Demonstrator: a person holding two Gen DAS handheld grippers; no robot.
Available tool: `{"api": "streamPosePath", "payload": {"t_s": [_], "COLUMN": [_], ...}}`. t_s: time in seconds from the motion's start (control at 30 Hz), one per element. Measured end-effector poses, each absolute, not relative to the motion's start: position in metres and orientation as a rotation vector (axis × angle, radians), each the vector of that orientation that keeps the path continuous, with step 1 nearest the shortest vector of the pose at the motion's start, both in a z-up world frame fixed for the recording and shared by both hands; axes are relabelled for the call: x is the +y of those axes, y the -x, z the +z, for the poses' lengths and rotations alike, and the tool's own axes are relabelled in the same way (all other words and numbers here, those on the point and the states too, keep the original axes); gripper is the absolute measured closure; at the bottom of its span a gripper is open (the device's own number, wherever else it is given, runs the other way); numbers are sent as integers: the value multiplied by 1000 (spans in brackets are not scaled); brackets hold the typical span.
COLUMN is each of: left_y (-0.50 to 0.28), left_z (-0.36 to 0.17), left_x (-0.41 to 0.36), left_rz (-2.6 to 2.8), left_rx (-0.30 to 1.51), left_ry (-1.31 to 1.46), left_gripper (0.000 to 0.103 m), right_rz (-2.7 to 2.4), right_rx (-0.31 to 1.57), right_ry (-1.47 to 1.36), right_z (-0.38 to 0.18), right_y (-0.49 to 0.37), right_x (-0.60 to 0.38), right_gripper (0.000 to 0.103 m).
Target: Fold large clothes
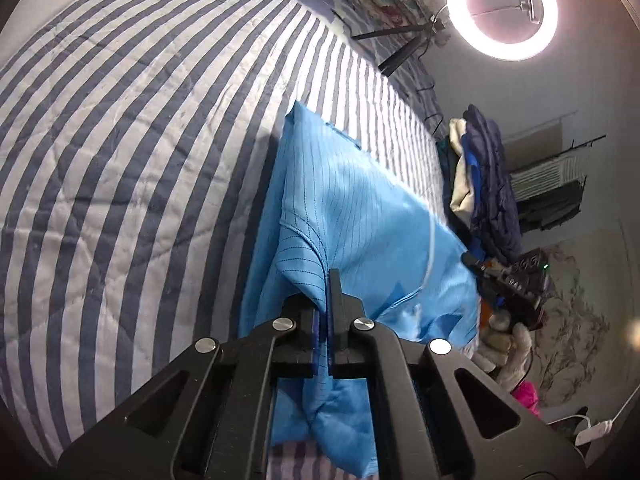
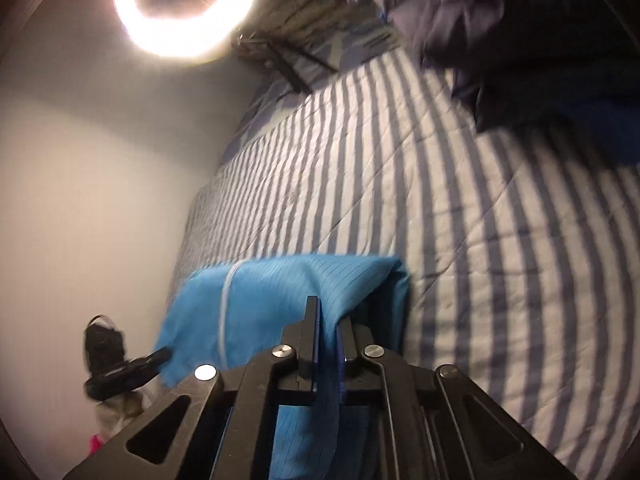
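Left wrist view shows my left tongs pinched shut on a fold of the light-blue pinstriped fabric garment; in the right wrist view my right tongs likewise clamp the cloth along the same near side. The garment stretches away from both tongs across the blue-and-white striped quilted bed, its long axis running between my two grips near the bed's edge. Both hands sit equally close, so I judge the fold must carry this held edge forward, toward the bed's middle.
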State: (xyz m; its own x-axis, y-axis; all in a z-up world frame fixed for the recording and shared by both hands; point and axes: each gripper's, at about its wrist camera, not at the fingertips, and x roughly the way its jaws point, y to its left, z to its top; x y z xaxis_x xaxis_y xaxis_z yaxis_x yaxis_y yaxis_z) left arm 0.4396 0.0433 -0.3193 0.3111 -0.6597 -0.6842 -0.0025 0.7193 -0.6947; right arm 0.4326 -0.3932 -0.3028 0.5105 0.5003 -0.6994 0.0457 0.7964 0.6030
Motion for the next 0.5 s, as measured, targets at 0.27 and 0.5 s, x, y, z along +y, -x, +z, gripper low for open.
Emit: {"api": "streamPosePath", "payload": {"t_s": [0.27, 0.5], "left_y": [-437, -424], "left_z": [-327, -341], "left_x": [45, 42], "left_rz": [-492, -478], "left_rx": [1205, 1253], "left_ry": [677, 591], "left_gripper": [103, 103], "right_rz": [400, 381], "right_rx": [1086, 1244], "right_ry": [-706, -606], "right_z": [-311, -344], "right_y": [-406, -381], "right_x": [-390, -373], "right_gripper": [52, 98]}}
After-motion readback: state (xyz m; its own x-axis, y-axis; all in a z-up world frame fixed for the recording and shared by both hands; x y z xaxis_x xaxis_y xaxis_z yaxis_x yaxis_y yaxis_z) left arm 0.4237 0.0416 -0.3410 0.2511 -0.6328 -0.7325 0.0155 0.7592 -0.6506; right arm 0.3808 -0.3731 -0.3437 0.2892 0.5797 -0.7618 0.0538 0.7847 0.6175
